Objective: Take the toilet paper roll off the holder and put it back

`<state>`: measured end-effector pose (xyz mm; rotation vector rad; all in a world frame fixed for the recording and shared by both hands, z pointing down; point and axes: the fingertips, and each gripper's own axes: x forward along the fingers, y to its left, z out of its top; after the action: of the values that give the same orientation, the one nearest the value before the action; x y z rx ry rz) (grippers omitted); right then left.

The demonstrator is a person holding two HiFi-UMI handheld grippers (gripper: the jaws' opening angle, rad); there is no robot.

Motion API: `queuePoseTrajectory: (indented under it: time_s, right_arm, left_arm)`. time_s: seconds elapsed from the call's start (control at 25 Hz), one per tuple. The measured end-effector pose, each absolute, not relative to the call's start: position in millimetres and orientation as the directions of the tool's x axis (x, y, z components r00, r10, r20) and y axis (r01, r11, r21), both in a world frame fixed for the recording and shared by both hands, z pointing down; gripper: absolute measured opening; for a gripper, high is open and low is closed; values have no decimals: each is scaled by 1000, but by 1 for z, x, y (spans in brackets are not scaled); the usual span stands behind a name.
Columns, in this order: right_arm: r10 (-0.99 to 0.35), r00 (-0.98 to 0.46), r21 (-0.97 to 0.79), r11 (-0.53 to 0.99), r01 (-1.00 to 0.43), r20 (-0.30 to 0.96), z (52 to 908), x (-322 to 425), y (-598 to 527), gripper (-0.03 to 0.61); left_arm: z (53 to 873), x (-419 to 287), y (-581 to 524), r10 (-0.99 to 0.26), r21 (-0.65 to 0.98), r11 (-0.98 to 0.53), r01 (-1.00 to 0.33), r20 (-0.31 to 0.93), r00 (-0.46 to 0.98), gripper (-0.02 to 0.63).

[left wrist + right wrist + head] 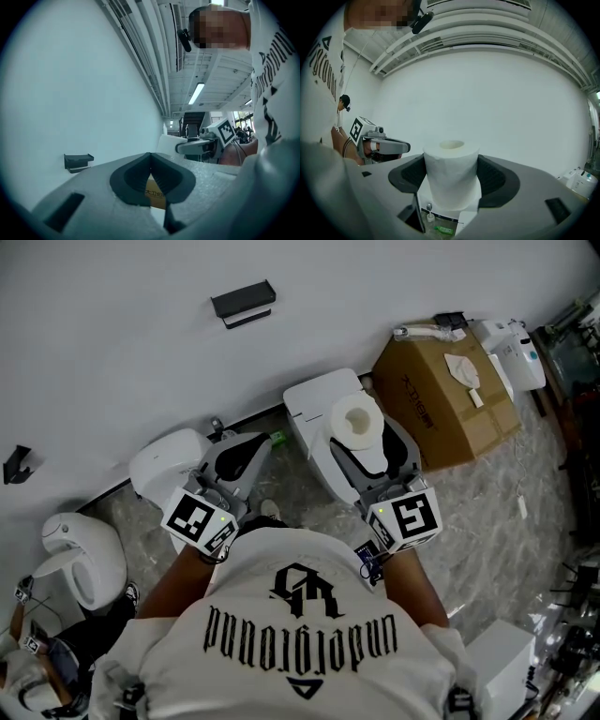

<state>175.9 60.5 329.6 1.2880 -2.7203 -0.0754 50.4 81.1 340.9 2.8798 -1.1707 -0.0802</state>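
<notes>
**Desk:** What's in the frame?

**Photographer:** A person stands facing a white wall (112, 362) with a tool in each hand. The right tool (452, 180) is clamped on the toilet paper roll (357, 421). The roll is upright with its core hole facing up and a dark pad pressing each side, so it is off the holder and held up in front of the person. The left tool (151, 157) has its jaws together at the tips and grips nothing. It looks like a spare held off to one side.

**Desk:** And the holder?

**Photographer:** The black holder (243, 303) is fixed to the wall, bare, well apart from the roll and to its left. Judging by that, the return trip is what remains.

**Desk:** Anything in the way?

**Photographer:** White bathroom fixtures (314, 404) line the floor at the wall's foot, below the tools. A cardboard box (445, 399) sits to the right. The air between the roll and the holder looks clear, though the left tool is near that path.
</notes>
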Motion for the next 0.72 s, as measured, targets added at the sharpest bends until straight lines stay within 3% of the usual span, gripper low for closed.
queuePoseTrajectory:
  time_s: [0.72]
  right_arm:
    - [-769, -632, 127, 639, -758, 97, 322, 89, -23, 313]
  left_arm:
    - [338, -44, 1, -715, 65, -699, -712, -63, 696, 14]
